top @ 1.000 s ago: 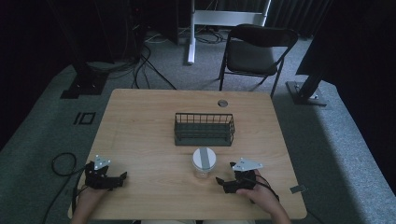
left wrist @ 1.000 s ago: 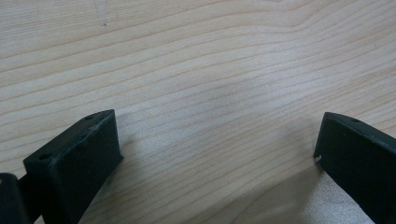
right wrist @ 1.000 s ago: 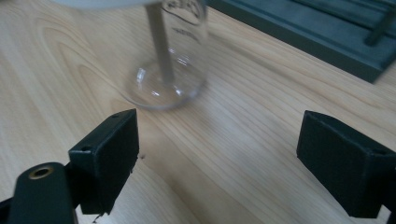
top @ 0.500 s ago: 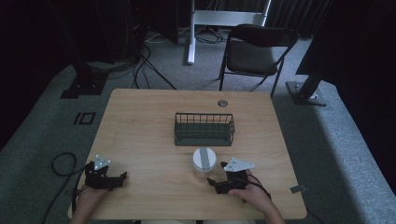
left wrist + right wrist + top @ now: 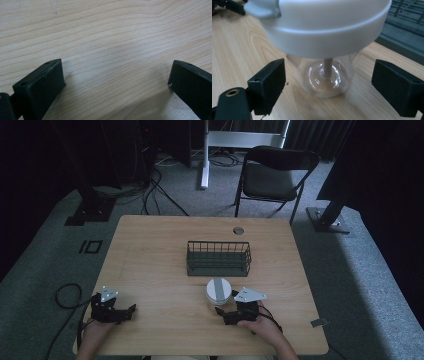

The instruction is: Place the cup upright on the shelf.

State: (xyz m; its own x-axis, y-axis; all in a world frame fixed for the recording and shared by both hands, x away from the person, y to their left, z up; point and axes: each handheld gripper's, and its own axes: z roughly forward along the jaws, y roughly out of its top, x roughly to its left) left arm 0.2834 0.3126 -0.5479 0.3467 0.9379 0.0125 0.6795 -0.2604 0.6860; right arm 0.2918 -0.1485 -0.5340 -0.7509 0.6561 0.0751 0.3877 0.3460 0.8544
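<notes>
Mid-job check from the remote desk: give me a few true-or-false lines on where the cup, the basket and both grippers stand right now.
1. The right gripper has its jaws open on either side of the clear cup. True.
2. The cup sits inside the wire basket. False: it stands on the table, in front of the basket.
3. The left gripper is open over bare wood. True.
4. The cup has no lid. False: a white lid covers it.
5. The left gripper is beside the cup. False: it rests near the table's front left corner, far from the cup.
</notes>
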